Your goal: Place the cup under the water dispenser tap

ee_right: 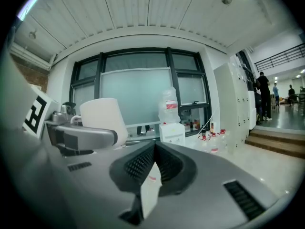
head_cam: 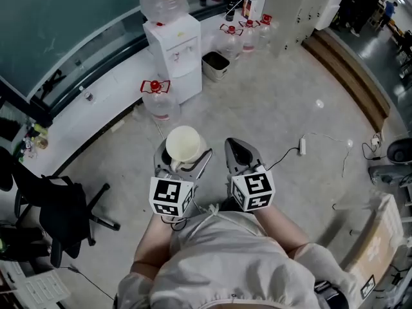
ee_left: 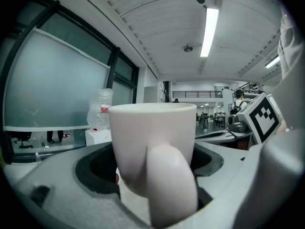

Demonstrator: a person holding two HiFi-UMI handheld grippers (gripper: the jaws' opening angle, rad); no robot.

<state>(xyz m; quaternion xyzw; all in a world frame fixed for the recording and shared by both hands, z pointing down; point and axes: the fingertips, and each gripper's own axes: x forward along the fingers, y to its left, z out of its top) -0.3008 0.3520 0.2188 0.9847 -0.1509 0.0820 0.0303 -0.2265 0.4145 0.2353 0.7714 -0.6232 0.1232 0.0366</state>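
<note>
A cream cup (head_cam: 183,145) with a handle sits upright between the jaws of my left gripper (head_cam: 182,154), which is shut on it. In the left gripper view the cup (ee_left: 152,147) fills the middle, handle towards the camera. My right gripper (head_cam: 241,150) is beside it on the right, shut with nothing held; its jaws meet at the tip (ee_right: 155,149). The white water dispenser (head_cam: 172,50) with a bottle on top stands against the window wall ahead, well beyond both grippers. It also shows small in the left gripper view (ee_left: 97,135) and the right gripper view (ee_right: 172,132).
A large water bottle (head_cam: 159,102) stands on the floor in front of the dispenser. Several more bottles (head_cam: 248,34) and a bin (head_cam: 215,65) stand to its right. A black office chair (head_cam: 61,211) is at the left, a power strip (head_cam: 302,147) and cable at the right, and wooden steps (head_cam: 347,76) at the far right.
</note>
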